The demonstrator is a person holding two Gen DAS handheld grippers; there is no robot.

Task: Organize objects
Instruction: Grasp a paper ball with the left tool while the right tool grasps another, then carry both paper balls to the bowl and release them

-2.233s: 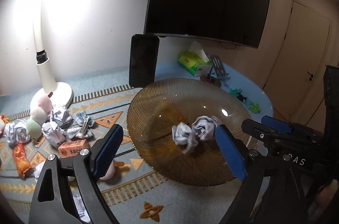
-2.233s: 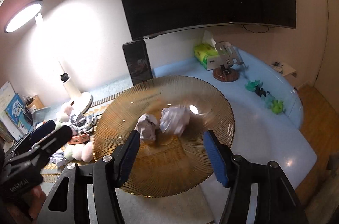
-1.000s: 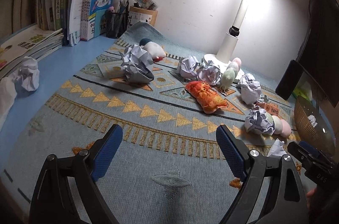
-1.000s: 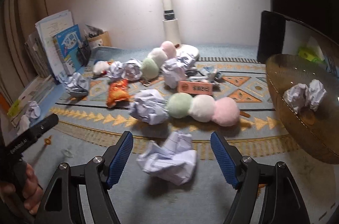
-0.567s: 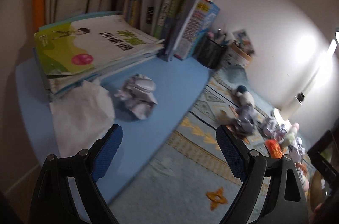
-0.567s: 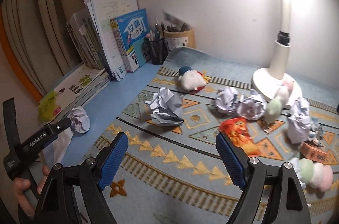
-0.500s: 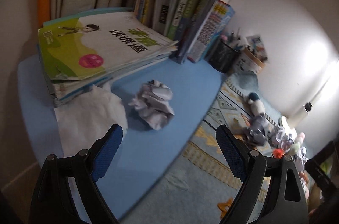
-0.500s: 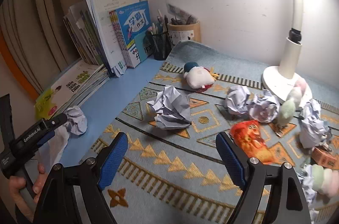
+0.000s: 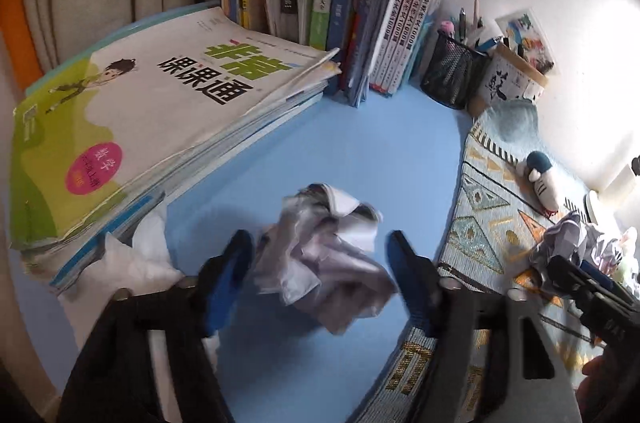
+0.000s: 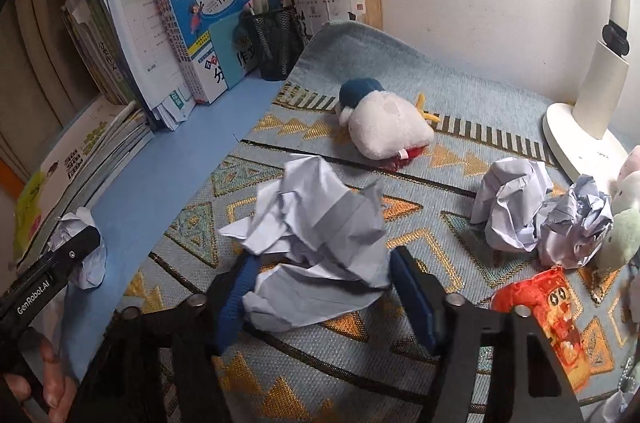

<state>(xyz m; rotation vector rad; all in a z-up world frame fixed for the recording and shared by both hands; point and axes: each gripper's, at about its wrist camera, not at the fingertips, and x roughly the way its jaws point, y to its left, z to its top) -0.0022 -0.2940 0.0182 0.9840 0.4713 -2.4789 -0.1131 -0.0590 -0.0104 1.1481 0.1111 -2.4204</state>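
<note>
- left gripper [image 9: 322, 279]: jaws partly open around a paper ball [image 9: 325, 259] on the blue desk [image 9: 360, 159], right beside the book stack [image 9: 160, 127]; can't tell if the pads touch it
- right gripper [image 10: 320, 297]: jaws partly open, straddling another paper wad [image 10: 316, 247] on the mat [image 10: 400, 71], farther from that stack

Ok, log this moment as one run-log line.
left tool: open around crumpled paper on blue desk | right tool: open around paper ball on patterned mat | neither closed
</note>
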